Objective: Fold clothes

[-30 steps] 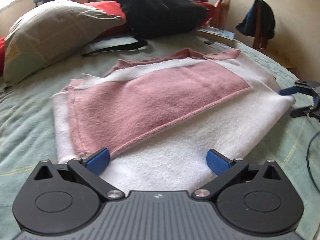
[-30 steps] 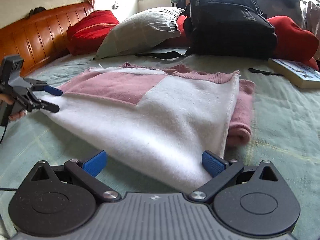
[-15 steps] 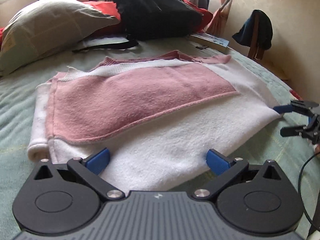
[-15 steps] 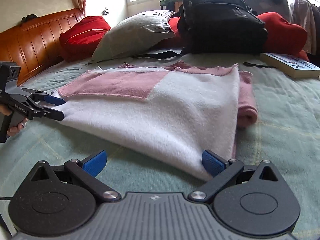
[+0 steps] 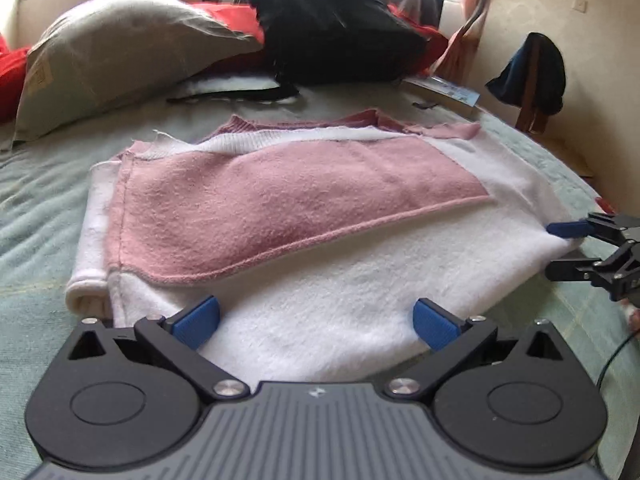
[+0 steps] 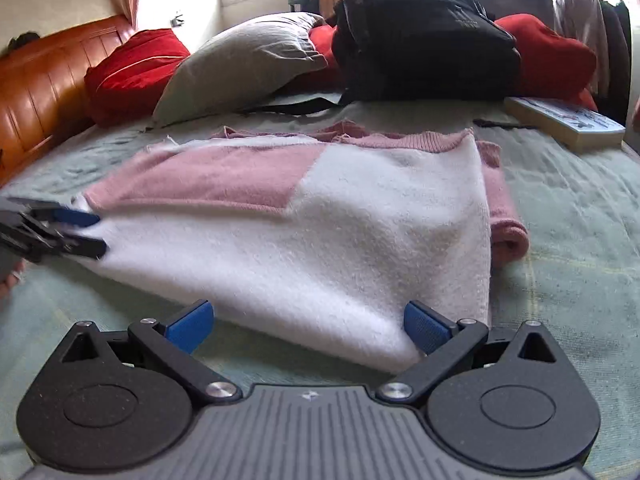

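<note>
Both jaws spread wide, nothing pinched: left gripper (image 5: 316, 322) sits at the near white edge of the pink-and-white fleecy knit sweater (image 5: 304, 216), right gripper (image 6: 306, 322) at another near edge, its right pad touching or just off the white corner.

Sweater lies on the pale green bedspread (image 6: 568, 216), already folded into a flat multi-layer stack: pink panel over white, ribbed pink hem at the far side, a rolled pink sleeve end poking out on the right side of the sweater in the right view. Grey pillow (image 5: 120, 52) and black backpack (image 6: 424, 36) sit well beyond the sweater; a book (image 6: 564, 120) is off to its far right.

Handling, my read: light, soft, limp, fuzzy so decent friction, but layers will slide apart and sag if only the top ply is grabbed. Take hold at the near corners, pads through all plies at the folded edge, both sides together. Can't tell whether another fold is due or it's finished.
</note>
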Available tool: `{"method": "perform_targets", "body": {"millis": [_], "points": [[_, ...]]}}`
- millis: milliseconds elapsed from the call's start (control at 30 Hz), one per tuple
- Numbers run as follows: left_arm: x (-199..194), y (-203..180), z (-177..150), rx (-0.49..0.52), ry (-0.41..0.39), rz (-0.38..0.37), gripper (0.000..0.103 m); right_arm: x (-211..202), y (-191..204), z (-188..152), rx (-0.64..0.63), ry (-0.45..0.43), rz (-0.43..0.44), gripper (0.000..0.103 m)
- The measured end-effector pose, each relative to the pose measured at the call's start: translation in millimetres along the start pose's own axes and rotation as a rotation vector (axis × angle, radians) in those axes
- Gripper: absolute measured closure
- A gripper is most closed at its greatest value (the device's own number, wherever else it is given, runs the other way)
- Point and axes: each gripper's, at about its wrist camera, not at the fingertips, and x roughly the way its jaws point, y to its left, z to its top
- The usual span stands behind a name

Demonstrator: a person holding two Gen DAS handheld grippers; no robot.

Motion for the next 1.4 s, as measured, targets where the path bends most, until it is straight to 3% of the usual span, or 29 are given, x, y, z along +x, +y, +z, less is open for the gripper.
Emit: {"method": "perform_targets", "body": {"millis": [133,367,500,633,733,967,1233,1400], "points": [[2,-7,6,0.025,0.040,0.033,0.001,7,15,0,-0.109,0.032,-0.064,0.000],[-24,-24,-2,0.132,0.021,0.097,0.001,-24,9,4,-0.067,0.017,-0.032,0.000],[-31,-28,-19,0.228,0.050,0.154,0.001,-40,8,-4,-0.102,0.023,-0.067,0.000],[-37,-25,-29,0.232,0.044,0.153,0.001,-46,8,-15,-0.124,0.054,-0.104,0.000],[-40,-35,-29,0.261,0.032,0.194,0.001,-51,8,-23,-0.132,0.070,-0.129,0.000],[-29,-77,-26,0.577,0.010,0.344,0.001,-60,13,-16,-0.194,0.048,-0.162,0.000],[-11,-84,-23,0.814,0.022,0.472,0.001,-46,26,-8,-0.396,0.060,-0.240,0.000],[-5,-88,-22,0.948,0.039,0.506,0.000,-32,34,-7,-0.516,0.094,-0.282,0.000]]}}
